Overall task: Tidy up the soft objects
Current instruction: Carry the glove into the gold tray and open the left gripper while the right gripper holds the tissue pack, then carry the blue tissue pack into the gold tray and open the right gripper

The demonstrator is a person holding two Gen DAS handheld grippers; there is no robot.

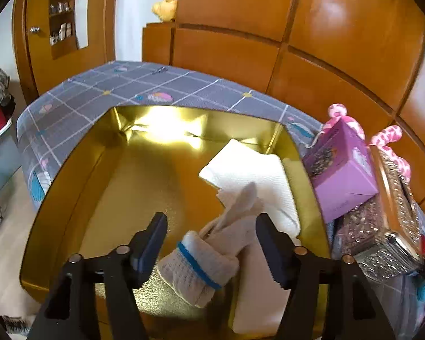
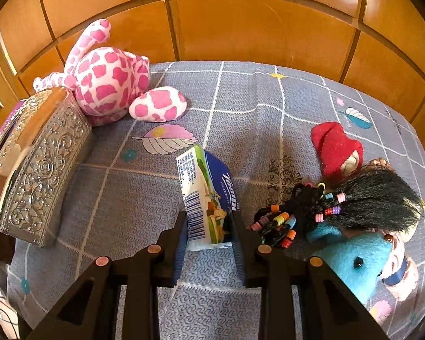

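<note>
The surface [image 2: 240, 107], under a grey checked cloth with leaf prints, runs out of both views at its near edge, so its full extent is unclear. At its left edge sits a gold box [image 1: 70, 175], open, with its near wall cut off by the frame. In the box's far right corner lie white paper towels [image 1: 257, 175], partly under a rolled white sock [image 1: 201, 266] with a blue band. The sock lies on the box floor between the fingers of the left hand-held gripper [image 1: 212, 252], whose jaws stand wide with the pads clear of the sock.

Toward the far left corner of the surface lies a pink spotted plush [image 2: 110, 82], its head hidden behind an embossed silver box [image 2: 34, 164]. A purple box [image 1: 340, 170] is wedged between the silver box and the gold one. At the right edge, a blue plush [image 2: 359, 257], a dark-haired doll with beads [image 2: 368, 201] and a red-capped figure [image 2: 337, 147] overlap, hard to separate.

The right hand-held gripper [image 2: 209, 232] holds a blue tissue pack [image 2: 209, 195] narrowly by its lower end, at mid-surface near the front edge.
</note>
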